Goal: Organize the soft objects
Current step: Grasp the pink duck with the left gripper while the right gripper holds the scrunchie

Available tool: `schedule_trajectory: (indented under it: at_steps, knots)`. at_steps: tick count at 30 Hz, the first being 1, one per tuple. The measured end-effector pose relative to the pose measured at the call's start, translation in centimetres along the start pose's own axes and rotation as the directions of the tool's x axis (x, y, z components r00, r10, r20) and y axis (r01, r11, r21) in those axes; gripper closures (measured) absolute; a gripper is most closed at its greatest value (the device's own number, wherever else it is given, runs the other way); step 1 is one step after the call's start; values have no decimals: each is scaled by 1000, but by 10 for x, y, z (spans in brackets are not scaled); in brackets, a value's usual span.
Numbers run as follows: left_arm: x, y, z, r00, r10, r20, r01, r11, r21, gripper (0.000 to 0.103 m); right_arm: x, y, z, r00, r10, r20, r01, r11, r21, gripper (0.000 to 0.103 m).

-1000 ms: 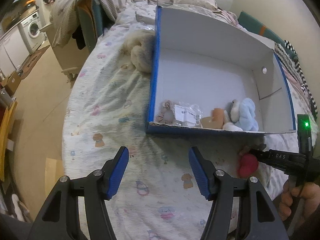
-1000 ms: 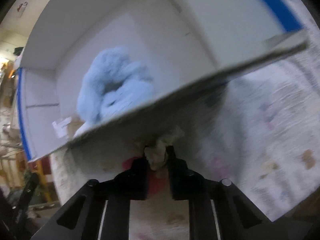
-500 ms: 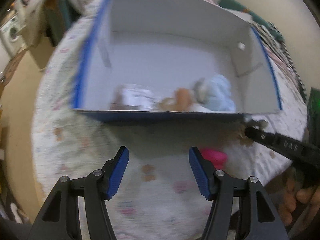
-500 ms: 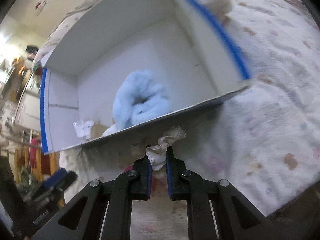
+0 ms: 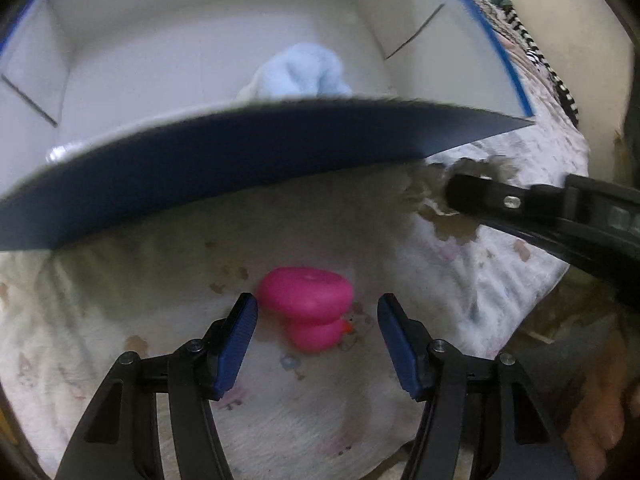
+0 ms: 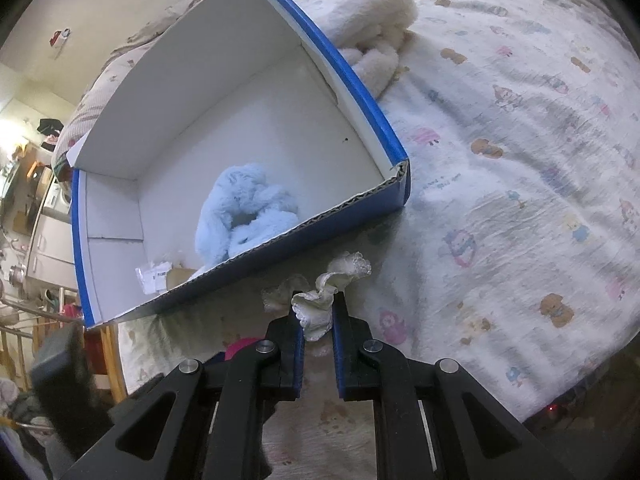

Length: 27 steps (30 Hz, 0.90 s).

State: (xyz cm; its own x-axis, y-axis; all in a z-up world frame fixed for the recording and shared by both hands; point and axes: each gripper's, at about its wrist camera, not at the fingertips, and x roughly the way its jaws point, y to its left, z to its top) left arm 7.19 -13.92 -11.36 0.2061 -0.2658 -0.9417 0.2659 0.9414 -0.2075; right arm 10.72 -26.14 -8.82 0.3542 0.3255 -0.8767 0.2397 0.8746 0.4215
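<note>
Cartoon-print bedsheet (image 6: 520,168), washing machine (image 6: 54,200)

Box (image 6: 356,92) is blue outside w/ white inside; a fluffy light-blue toy (image 6: 244,212) sits in it. Pink toy (image 5: 306,306) lies on the bed sheet (image 6: 520,160), white w/ small pink, blue & brown cartoon bears etc. Lacy cloth (image 6: 320,304) is cream-white, fuzzy thing (image 6: 376,28) is cream, both grippers black w/ blue pads (image 5: 236,344).

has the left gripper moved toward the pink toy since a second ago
Yes. The left gripper has closed in: the pink toy, earlier off to its right, now sits between its open jaws, below the box.
</note>
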Motion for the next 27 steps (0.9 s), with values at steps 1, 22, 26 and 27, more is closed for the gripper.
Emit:
schedule_trajectory:
  at_steps: [1, 22, 26, 27]
  knots:
    - [2, 2, 1, 1000, 1, -5, -1, 1000, -8, 44, -1, -1, 0, 1000, 0, 0, 0, 1000, -1, 89]
    - [-24, 70, -12, 992, 123, 21, -120, 985, -126, 58, 12, 17, -4, 1000, -11, -29, 9, 998, -65, 89]
    - [-37, 89, -21, 985, 167, 39, -159, 975, -154, 58, 16, 25, -7, 999, -18, -43, 14, 996, -90, 89]
    - [-41, 93, -24, 983, 177, 42, -168, 973, -161, 58, 17, 27, -9, 999, -21, -45, 16, 995, -97, 89]
